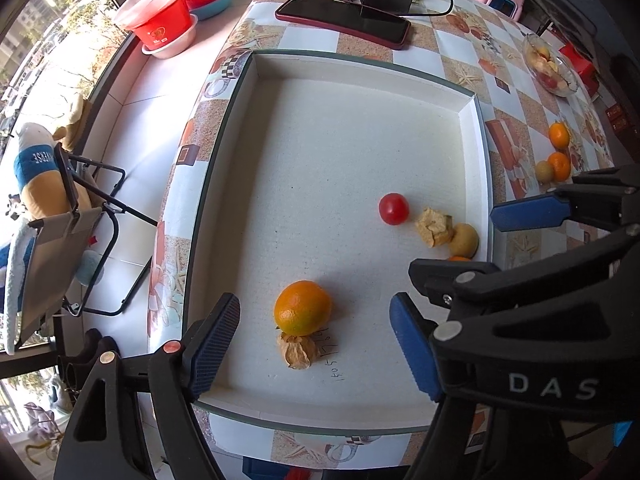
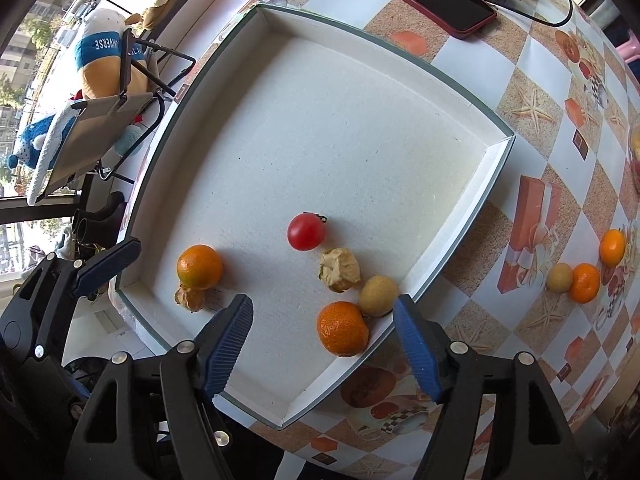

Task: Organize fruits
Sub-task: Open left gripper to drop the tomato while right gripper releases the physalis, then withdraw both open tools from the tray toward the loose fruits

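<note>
Left gripper [image 1: 316, 344] jaws apart, empty, over tray [image 1: 360, 120] near edge, orange [image 1: 303, 307] and husked berry [image 1: 298, 350] between fingers. Right gripper [image 2: 324, 344] jaws apart, empty, over tray corner above mandarin [image 2: 343, 329]. Tomato [image 2: 306, 231], crumpled husk [image 2: 339, 269], yellow fruit [image 2: 378, 295] nearby in tray. Three fruits [image 2: 584, 276] outside on table [image 2: 520, 92].

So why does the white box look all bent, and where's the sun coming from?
Left wrist view: the fisheye lens bows the tray edges; sunlit window on the left, so the orange casts its shadow rightward. Right wrist view: same bending; the tomato shows a small glare spot.
</note>
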`<state>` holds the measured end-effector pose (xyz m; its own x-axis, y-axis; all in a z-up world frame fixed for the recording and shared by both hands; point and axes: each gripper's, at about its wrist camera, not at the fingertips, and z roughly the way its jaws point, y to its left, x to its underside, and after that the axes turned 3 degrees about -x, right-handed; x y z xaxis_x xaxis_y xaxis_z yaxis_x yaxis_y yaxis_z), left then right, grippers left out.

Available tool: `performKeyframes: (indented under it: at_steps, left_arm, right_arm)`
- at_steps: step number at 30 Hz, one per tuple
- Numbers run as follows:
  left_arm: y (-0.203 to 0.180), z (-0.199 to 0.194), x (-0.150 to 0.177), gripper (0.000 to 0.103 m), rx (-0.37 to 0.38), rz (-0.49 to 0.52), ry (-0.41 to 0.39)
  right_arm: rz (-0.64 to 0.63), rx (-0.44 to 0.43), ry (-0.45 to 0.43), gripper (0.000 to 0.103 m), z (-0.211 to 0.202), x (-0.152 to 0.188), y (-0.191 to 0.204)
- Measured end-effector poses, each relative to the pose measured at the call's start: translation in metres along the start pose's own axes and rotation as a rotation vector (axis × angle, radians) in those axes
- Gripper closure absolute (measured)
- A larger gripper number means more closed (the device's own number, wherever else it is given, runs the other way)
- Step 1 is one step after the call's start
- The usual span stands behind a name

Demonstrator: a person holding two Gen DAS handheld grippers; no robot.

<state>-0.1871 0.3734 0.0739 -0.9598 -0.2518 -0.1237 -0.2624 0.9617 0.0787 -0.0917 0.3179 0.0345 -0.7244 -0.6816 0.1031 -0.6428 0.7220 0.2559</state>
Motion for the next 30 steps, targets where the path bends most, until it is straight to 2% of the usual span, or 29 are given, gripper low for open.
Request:
performKeyframes:
  at_steps: [5, 8, 23, 30]
  left_arm:
    - [0.002, -0.004, 0.002, 0.023, -0.005, -0.018, 0.0]
    - [0.002, -0.008, 0.004, 0.023, -0.01, -0.023, -0.003]
    - [0.009, -0.029, 0.014, 0.022, -0.044, -0.036, -0.007]
    - [0.008, -0.033, 0.014, 0.022, -0.054, -0.038, -0.002]
  right_arm:
    - [0.012, 0.006, -0.003, 0.029, -0.002, 0.002, 0.0]
    - [0.021, 0.033, -0.015, 0.0, -0.005, 0.006, -0.004]
    - [0.107, 0.082, -0.071, 0.0, -0.016, 0.017, -0.032]
    - [0.115, 0.078, -0.093, 0.0, -0.021, 0.016, -0.035]
